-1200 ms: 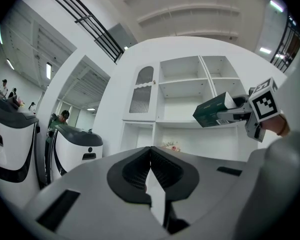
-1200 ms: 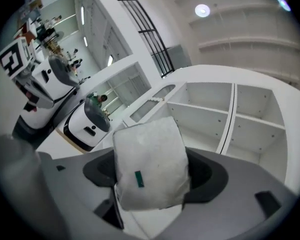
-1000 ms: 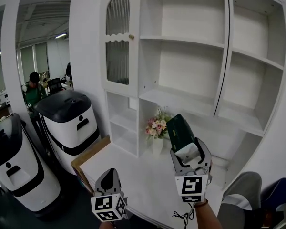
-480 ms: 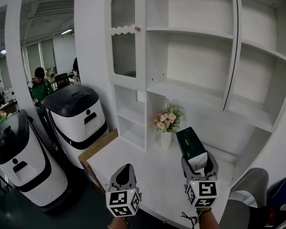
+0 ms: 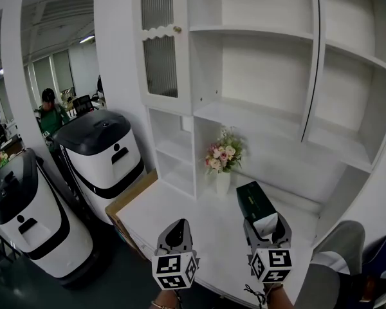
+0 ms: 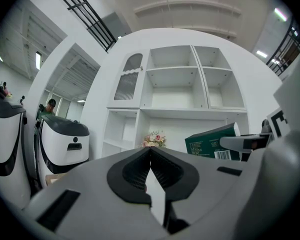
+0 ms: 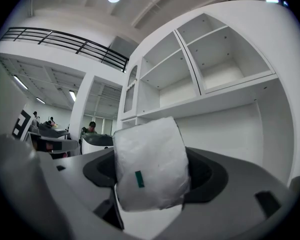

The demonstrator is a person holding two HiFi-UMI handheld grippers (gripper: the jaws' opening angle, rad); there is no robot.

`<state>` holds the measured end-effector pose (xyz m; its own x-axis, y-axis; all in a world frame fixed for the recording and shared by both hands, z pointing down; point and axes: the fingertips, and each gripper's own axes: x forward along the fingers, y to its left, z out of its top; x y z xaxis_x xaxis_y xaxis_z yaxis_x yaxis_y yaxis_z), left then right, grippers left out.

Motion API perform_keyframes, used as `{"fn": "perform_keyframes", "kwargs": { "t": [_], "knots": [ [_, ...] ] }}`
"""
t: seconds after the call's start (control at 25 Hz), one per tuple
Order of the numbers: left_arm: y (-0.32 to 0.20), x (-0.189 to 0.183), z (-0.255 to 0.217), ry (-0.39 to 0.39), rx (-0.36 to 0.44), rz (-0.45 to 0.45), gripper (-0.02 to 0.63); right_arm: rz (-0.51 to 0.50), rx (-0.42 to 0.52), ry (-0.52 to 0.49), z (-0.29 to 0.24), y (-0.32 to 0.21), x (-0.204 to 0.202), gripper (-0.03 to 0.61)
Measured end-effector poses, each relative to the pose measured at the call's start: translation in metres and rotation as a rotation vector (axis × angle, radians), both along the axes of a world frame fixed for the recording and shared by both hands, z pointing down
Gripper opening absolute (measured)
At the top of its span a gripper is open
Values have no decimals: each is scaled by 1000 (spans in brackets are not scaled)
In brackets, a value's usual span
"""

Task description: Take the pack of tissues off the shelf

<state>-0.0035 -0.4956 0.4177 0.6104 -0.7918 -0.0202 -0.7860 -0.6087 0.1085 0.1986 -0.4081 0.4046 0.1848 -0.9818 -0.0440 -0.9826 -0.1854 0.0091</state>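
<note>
The pack of tissues is dark green with a white plastic end. My right gripper is shut on that white end and holds the pack above the white counter, clear of the shelf unit. In the right gripper view the white end of the pack fills the space between the jaws. The left gripper view shows the green pack at the right. My left gripper hangs beside it to the left, shut and empty, its black pads meeting.
A small vase of flowers stands on the counter just behind the pack. Two white-and-black robot machines stand at the left, beside a brown board. A person in green is far back left. The shelves above hold nothing.
The right gripper has come down and toward me with the pack, from in front of the flowers to low over the counter. The left gripper shifted right. The view tilted.
</note>
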Motion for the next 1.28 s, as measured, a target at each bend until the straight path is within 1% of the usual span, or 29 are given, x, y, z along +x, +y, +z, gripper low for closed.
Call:
{"fn": "perform_keyframes", "kwargs": {
  "t": [0.24,0.48,0.76,1.28],
  "knots": [
    [-4,9,-1,-8,5,2,18,14,-4,-18,5,-1,12,365],
    [-7,14,-2,-13,6,4,18,40,23,-21,2,1,18,364],
    [-8,16,-2,-14,8,8,18,43,26,-31,3,2,21,364],
    [-6,12,0,-10,4,5,18,48,34,-13,0,10,20,362]
  ]
}}
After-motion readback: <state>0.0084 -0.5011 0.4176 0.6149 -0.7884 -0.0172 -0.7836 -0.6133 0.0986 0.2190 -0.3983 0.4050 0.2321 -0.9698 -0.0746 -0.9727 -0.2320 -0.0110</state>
